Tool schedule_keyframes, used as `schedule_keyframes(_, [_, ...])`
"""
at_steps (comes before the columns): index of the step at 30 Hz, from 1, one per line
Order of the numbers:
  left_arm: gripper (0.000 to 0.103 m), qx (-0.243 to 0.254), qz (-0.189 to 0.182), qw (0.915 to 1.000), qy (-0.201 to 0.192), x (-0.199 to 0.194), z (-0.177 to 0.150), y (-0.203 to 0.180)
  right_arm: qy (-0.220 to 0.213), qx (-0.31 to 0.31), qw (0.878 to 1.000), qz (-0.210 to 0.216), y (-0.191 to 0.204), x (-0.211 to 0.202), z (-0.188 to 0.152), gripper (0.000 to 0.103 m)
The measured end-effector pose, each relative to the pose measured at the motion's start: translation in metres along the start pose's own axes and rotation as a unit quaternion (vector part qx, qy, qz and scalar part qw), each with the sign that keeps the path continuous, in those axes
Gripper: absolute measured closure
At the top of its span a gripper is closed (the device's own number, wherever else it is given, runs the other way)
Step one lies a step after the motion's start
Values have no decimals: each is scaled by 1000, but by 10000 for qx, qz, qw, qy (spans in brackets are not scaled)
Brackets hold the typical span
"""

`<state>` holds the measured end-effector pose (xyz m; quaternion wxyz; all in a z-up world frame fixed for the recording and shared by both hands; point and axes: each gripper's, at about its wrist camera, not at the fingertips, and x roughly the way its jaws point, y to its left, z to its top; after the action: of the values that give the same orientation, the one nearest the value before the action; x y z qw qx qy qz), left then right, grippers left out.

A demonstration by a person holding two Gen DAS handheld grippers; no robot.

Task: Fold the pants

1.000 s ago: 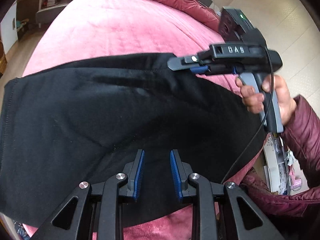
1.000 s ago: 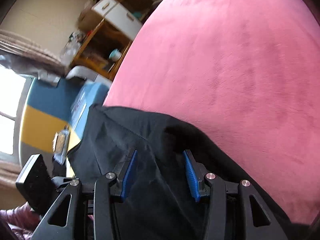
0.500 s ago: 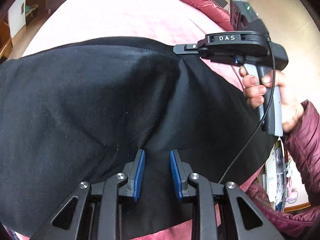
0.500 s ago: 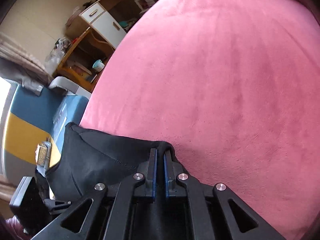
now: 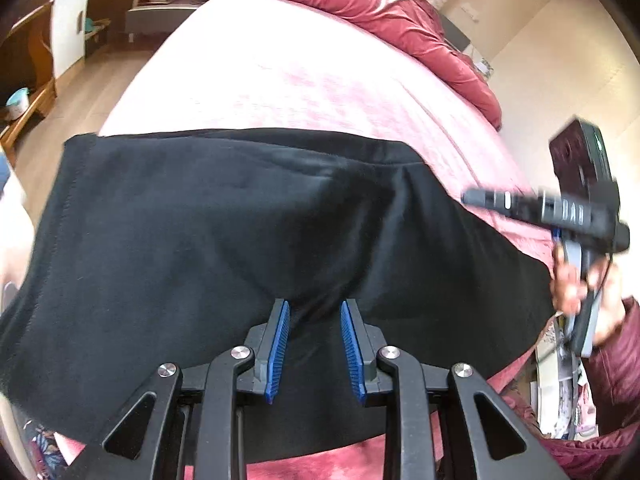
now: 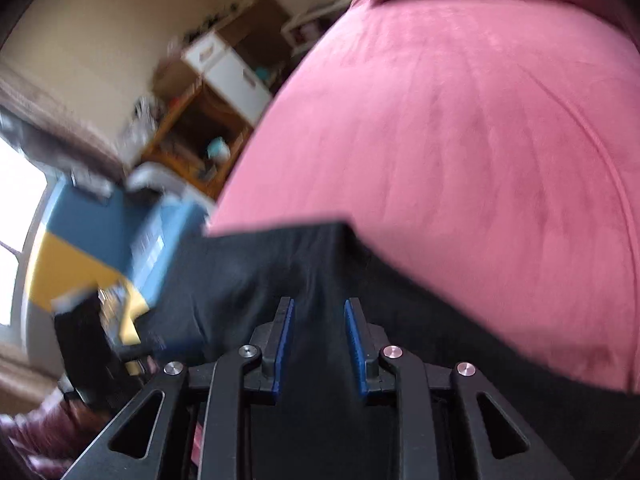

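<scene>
Black pants (image 5: pixel 200 240) are spread across the pink bed (image 5: pixel 300 72), near its front edge. Their lower part is lost behind the left gripper (image 5: pixel 315 304), and the left end runs out of the picture. That gripper's jaws stand narrow, and the creases in the cloth all run into a bunch pinched between the blue pads (image 5: pixel 278 344), so it has hold of the pants.

Over to the right gripper (image 6: pixel 318 302): its jaws have just been opening and now stand a little apart. In its own view black cloth fills the gap behind them, but the whole shot is smeared. From the left camera its tip hangs over bare pink bed just past the pants' far corner, gripping nothing.

A blurred hand (image 5: pixel 580 284) wraps the handle, with a maroon sleeve (image 5: pixel 616 360) cut off at the edge. White letters on the gripper's side look like "DAS", too smeared to be sure. The white cabinet (image 6: pixel 232 76) beyond the bed is a blur.
</scene>
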<state>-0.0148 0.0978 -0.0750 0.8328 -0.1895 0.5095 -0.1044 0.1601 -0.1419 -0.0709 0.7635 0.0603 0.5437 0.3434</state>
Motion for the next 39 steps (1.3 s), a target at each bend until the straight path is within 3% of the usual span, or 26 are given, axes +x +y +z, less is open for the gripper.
schedule_keyframes(3, [76, -87, 177, 9998, 29, -1, -5, 10, 308, -181, 9977, -572, 4, 22, -12, 86])
schedule_keyframes(5, [76, -117, 349, 9993, 24, -4, -6, 17, 208, -136, 9903, -1370, -3, 39, -8, 97])
schedule_keyframes(6, [76, -152, 421, 9990, 5, -5, -6, 21, 155, 60, 9895, -1434, -11, 44, -4, 101])
schedule_keyframes(9, [76, -360, 615, 9973, -158, -21, -1, 40, -60, 596, 9894, -1324, -29, 52, 6, 103])
schedule_keyframes(13, [76, -766, 625, 9933, -604, -65, 5, 73, -110, 466, 9895, -1364, -24, 50, 5, 103])
schedule_keyframes(17, [75, -1274, 881, 9835, -930, -111, -3, 118, -205, 507, 9895, -1341, -10, 44, -3, 99])
schedule_keyframes(21, [72, -2009, 669, 9721, -1007, -137, -26, 160, -396, 308, 9885, -1427, 11, 29, -16, 96])
schedule_keyframes(25, [71, -2373, 408, 9666, -877, -129, -42, 168, -453, 71, 9929, -1095, 39, 21, -31, 77])
schedule_keyframes(27, [71, -2423, 231, 9666, -807, -119, -43, 162, -352, -116, 9964, -762, 59, 23, -43, 55])
schedule_keyframes(29, [71, -2483, 79, 9660, -716, -113, -44, 158, -196, -367, 9981, -460, 77, 26, -55, 48])
schedule_keyframes(31, [71, -2485, 91, 9666, -619, -102, -45, 148, 29, -699, 9973, -224, 96, 31, -70, 46])
schedule_keyframes(33, [74, -2381, 360, 9696, -434, -92, -44, 141, 330, -1019, 9942, -91, 111, 39, -88, 45])
schedule_keyframes(37, [90, -2133, 546, 9749, -325, -88, -48, 132, 722, -1314, 9878, -421, 119, 55, -121, 46])
schedule_keyframes(39, [91, -2001, 634, 9773, -271, -89, -51, 128, 835, -1368, 9842, -748, 116, 60, -133, 63])
